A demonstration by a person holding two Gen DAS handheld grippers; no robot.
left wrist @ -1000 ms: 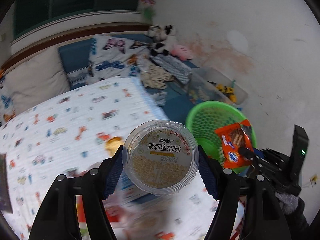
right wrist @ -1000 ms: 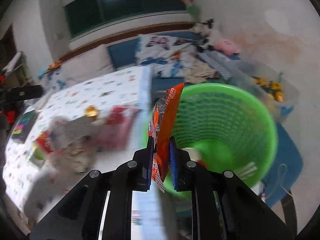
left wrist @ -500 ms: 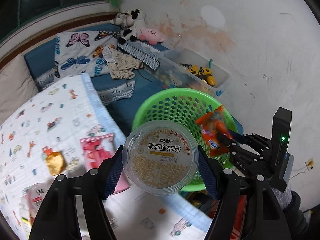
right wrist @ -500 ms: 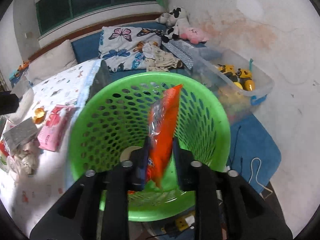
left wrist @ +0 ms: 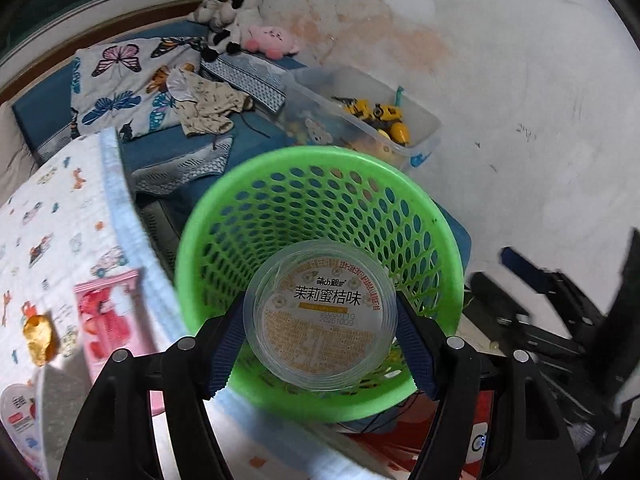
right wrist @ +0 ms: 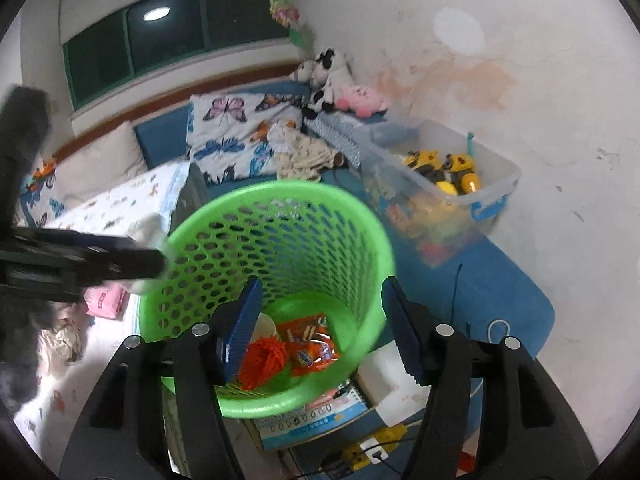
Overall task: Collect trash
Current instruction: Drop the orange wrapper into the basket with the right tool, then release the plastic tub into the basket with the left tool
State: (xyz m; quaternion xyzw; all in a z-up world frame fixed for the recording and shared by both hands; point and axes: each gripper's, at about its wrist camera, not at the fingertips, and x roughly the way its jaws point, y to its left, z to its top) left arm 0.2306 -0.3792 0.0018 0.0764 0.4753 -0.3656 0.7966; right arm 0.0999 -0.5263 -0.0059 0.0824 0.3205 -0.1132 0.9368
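My left gripper (left wrist: 320, 336) is shut on a clear round plastic cup with a yellow printed lid (left wrist: 320, 316), held right over the mouth of the green mesh basket (left wrist: 280, 208). My right gripper (right wrist: 320, 328) is open and empty above the same basket (right wrist: 224, 248). An orange snack wrapper (right wrist: 310, 348) lies at the basket's bottom beside an orange net bundle (right wrist: 264, 360). The left gripper shows blurred at the left of the right wrist view (right wrist: 80, 264).
A pink packet (left wrist: 106, 316), a gold wrapper (left wrist: 38, 338) and more litter lie on the printed bedsheet (left wrist: 48, 216) left of the basket. A clear toy bin (right wrist: 448, 184) stands behind the basket by the white wall. Pillows and plush toys lie farther back.
My right gripper opened and the orange wrapper dropped into the basket. My left gripper carried the cup from over the bedsheet to above the basket.
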